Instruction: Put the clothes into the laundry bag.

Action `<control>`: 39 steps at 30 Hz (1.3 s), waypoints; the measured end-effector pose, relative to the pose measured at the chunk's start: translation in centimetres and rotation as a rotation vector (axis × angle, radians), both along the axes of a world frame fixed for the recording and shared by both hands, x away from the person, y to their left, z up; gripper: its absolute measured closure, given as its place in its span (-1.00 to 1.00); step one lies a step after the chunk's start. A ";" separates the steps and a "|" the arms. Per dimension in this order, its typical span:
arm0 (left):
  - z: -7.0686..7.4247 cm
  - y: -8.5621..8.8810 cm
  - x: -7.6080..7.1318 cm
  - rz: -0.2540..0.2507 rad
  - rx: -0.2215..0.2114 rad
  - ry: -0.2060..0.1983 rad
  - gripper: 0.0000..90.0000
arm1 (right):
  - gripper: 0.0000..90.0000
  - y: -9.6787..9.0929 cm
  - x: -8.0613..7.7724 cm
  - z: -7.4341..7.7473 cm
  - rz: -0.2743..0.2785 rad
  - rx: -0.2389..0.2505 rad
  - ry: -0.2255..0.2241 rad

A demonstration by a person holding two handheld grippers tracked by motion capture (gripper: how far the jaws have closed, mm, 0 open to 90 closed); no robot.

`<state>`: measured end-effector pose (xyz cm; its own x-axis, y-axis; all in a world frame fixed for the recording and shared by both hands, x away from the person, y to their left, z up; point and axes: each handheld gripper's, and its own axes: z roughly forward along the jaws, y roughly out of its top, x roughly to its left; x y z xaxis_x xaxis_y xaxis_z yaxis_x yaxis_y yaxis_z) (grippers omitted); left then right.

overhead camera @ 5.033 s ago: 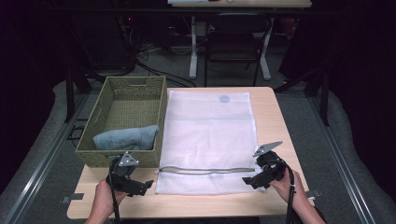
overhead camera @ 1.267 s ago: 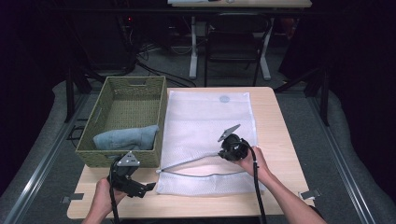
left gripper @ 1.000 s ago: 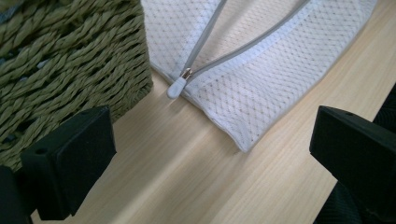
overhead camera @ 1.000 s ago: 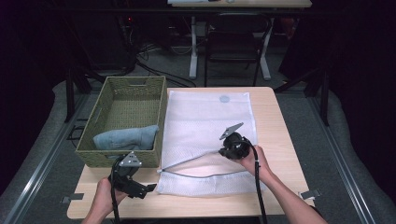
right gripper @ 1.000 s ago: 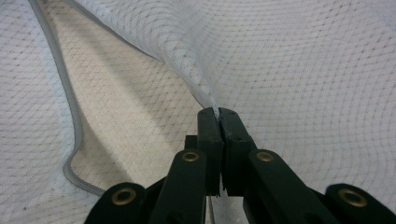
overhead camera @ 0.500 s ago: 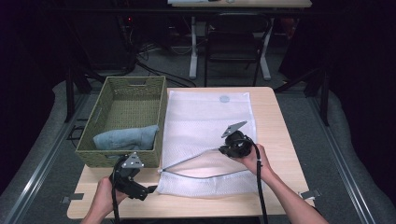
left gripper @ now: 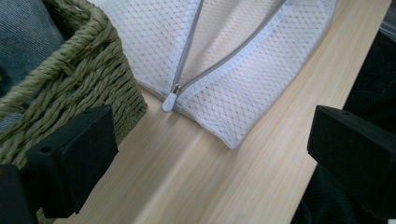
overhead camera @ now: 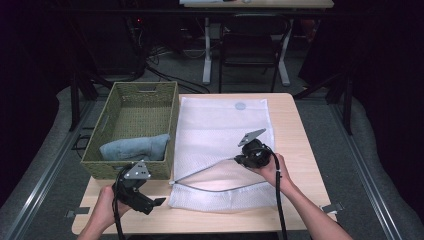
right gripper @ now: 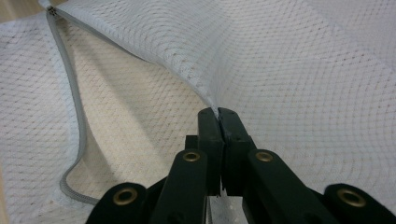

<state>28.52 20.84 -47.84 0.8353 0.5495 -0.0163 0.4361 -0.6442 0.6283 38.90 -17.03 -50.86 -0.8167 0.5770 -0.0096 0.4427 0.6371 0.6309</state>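
Note:
A white mesh laundry bag [overhead camera: 220,130] lies flat on the wooden table [overhead camera: 295,130], its grey zipper [overhead camera: 220,187] undone along the near edge. My right gripper [overhead camera: 239,159] is shut on the upper mesh edge [right gripper: 205,95] of the bag's mouth and holds it lifted, so the mouth gapes. The zipper pull [left gripper: 169,99] lies at the bag's left corner by the basket. My left gripper [overhead camera: 159,201] stands open low over the table near that corner, with nothing between its fingers. A folded blue-grey cloth [overhead camera: 134,146] lies inside the woven green basket [overhead camera: 131,169].
The basket stands at the table's left, touching the bag's side. Bare wood shows along the front edge [left gripper: 196,186] and to the right of the bag. A chair [overhead camera: 247,50] and desk legs stand beyond the far edge.
The right gripper, with the mesh edge in it, has shifted slightly to the right and back, widening the bag's mouth. The left gripper has stayed near the front left corner.

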 end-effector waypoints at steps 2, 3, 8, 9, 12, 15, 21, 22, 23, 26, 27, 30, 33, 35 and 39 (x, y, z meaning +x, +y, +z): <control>0.3 0.1 0.1 -0.012 -0.001 0.008 -0.98 | 0.98 0.0 -0.1 0.0 -0.001 0.001 0.000; 0.5 0.1 0.1 -0.007 0.007 0.000 -0.98 | 0.98 0.0 -0.1 0.0 0.004 -0.002 0.000; 1.9 0.4 0.5 -0.022 0.002 -0.018 -1.00 | 0.98 0.1 -0.1 -0.1 -0.001 -0.004 0.007; 2.1 0.4 0.6 -0.021 0.003 -0.021 -1.00 | 0.98 0.1 -0.1 -0.1 -0.001 -0.004 0.007; 2.9 0.4 1.1 -0.038 0.008 -0.029 -1.00 | 0.98 0.1 -0.1 -0.2 -0.003 -0.008 0.009; 3.7 0.3 1.8 -0.043 0.035 -0.043 -1.00 | 0.98 0.1 0.0 -0.2 0.003 -0.010 0.009; 5.5 0.2 3.1 -0.051 0.060 -0.063 -1.00 | 0.98 0.0 -0.1 -0.2 0.001 -0.008 0.013; 5.7 0.3 3.4 -0.050 0.063 -0.066 -1.00 | 0.98 0.0 -0.1 -0.2 0.004 -0.010 0.010; 6.1 0.4 3.8 -0.060 0.067 -0.066 -1.00 | 0.98 -0.1 -0.1 -0.2 -0.002 -0.008 0.015; 6.7 0.6 4.8 -0.066 0.068 -0.063 -1.00 | 0.98 -0.1 0.0 -0.2 -0.002 -0.010 0.013; 6.8 0.7 5.0 -0.064 0.078 -0.062 -1.00 | 0.98 -0.1 0.0 -0.2 0.000 -0.009 0.008; 7.2 0.9 5.9 -0.063 0.096 -0.063 -1.00 | 0.98 -0.2 0.0 -0.2 0.001 -0.010 0.008; 7.5 1.1 6.6 -0.067 0.102 -0.056 -1.00 | 0.98 -0.2 0.0 -0.2 0.000 -0.010 0.009; 7.6 1.2 7.2 -0.061 0.119 -0.057 -1.00 | 0.98 -0.2 0.0 -0.3 -0.001 -0.012 0.010; 7.8 1.5 8.2 -0.060 0.131 -0.051 -1.00 | 0.98 -0.2 0.0 -0.3 -0.003 -0.013 0.011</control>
<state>36.71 22.37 -40.07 0.8645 0.4935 0.0954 0.3642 -0.7460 0.5576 38.89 -17.28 -51.14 -0.8149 0.5795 -0.0080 0.4517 0.6438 0.6176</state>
